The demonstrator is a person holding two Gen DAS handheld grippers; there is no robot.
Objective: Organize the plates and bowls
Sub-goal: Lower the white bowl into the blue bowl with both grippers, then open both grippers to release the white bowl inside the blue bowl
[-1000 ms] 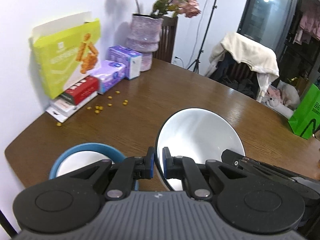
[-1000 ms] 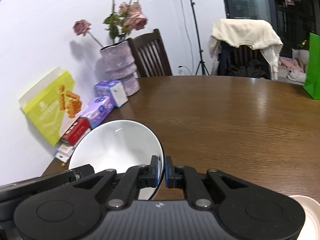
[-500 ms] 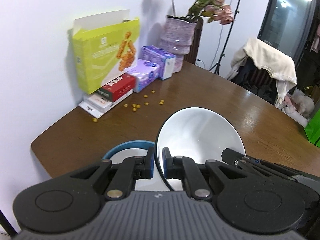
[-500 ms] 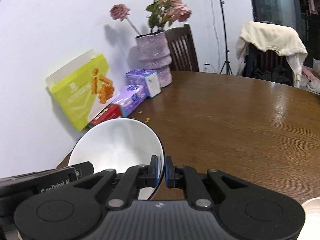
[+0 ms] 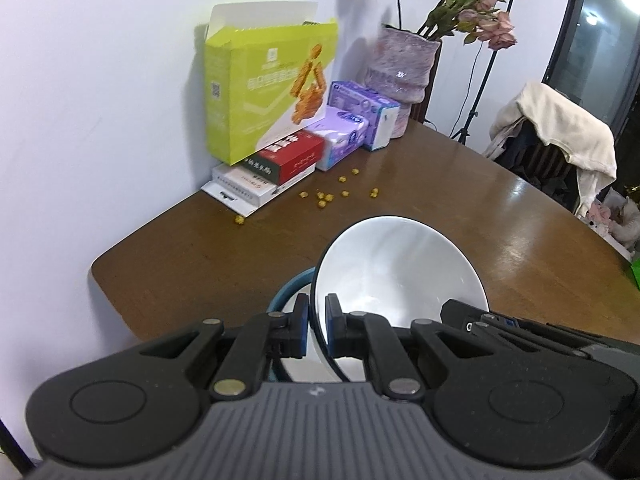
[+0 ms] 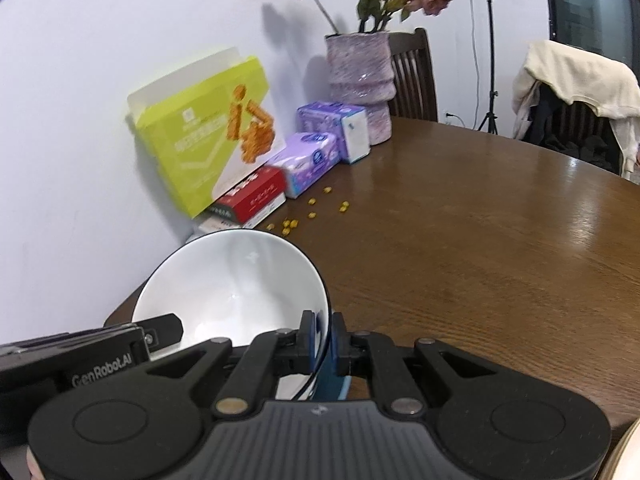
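Note:
A white bowl (image 5: 400, 272) with a dark outside is held between both grippers above the brown table (image 5: 500, 216). My left gripper (image 5: 317, 320) is shut on the bowl's left rim. My right gripper (image 6: 323, 340) is shut on the right rim of the same bowl (image 6: 232, 288). A blue-rimmed bowl (image 5: 286, 292) sits on the table directly under and left of the white bowl; a sliver of it shows in the right wrist view (image 6: 332, 380). The right gripper's body shows at the right of the left wrist view (image 5: 500, 328).
A green snack box (image 5: 264, 92), a red box (image 5: 292, 156), purple tissue packs (image 5: 352, 120) and a pink vase with flowers (image 5: 404, 68) line the wall. Small yellow pellets (image 5: 328, 196) lie scattered on the table. A chair with a cream cloth (image 5: 560, 132) stands beyond. A pale plate edge (image 6: 628, 456) shows bottom right.
Both grippers have carried the white bowl left toward the table corner, over the blue-rimmed bowl, which is now mostly hidden beneath it. The boxes look nearer.

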